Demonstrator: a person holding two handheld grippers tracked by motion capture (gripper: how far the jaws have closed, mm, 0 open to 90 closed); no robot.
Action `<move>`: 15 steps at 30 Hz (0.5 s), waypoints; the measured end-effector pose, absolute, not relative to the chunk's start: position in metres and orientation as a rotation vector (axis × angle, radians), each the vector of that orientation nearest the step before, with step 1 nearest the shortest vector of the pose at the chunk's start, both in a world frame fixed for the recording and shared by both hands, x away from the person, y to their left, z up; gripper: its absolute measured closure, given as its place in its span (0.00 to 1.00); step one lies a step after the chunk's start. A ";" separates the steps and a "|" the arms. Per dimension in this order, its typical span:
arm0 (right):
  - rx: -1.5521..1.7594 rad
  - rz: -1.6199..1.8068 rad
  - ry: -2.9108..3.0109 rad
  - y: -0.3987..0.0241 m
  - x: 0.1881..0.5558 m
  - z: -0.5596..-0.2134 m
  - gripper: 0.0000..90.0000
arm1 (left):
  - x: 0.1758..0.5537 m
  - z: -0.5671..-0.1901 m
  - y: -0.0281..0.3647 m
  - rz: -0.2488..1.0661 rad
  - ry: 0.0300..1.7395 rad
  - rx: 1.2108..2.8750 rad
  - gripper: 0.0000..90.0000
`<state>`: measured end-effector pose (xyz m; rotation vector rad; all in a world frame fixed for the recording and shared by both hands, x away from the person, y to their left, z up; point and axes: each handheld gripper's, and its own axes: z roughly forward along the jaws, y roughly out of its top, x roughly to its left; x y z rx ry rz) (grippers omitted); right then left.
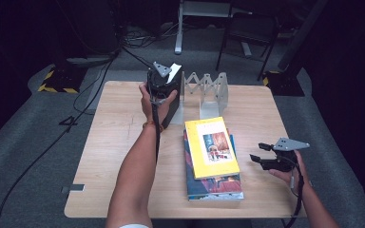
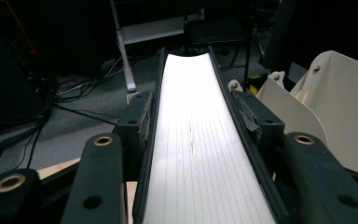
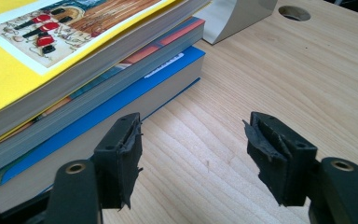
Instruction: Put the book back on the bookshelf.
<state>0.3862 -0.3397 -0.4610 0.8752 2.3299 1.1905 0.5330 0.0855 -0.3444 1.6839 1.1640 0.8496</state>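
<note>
Left tongs (image 1: 164, 88) clamping black book (image 2: 200, 140) upright by covers, just left of folding rack (image 1: 206, 92), likely readying slot-in. Right tongs (image 3: 193, 154) gaping empty, hovering over surface (image 3: 284, 70) right of rack-front book stack (image 1: 212, 159), probably next pick.

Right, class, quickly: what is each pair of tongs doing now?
Left tongs: shut on a black book, page edges up.
Right tongs: open, holding nothing, beside the book stack.
</note>
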 end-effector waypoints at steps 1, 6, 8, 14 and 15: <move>0.878 1.192 2.330 -0.340 0.386 -0.461 0.40 | 0.535 -0.345 0.085 0.859 1.171 1.679 0.58; 0.876 1.197 2.327 -0.340 0.386 -0.461 0.40 | 0.540 -0.349 0.083 0.878 1.202 1.652 0.58; 0.876 1.194 2.331 -0.340 0.387 -0.461 0.40 | 0.541 -0.352 0.085 0.892 1.215 1.629 0.58; 0.867 1.194 2.326 -0.340 0.386 -0.460 0.40 | 0.542 -0.352 0.081 0.908 1.228 1.633 0.57; 0.869 1.193 2.327 -0.340 0.386 -0.460 0.40 | 0.542 -0.353 0.082 0.905 1.229 1.624 0.57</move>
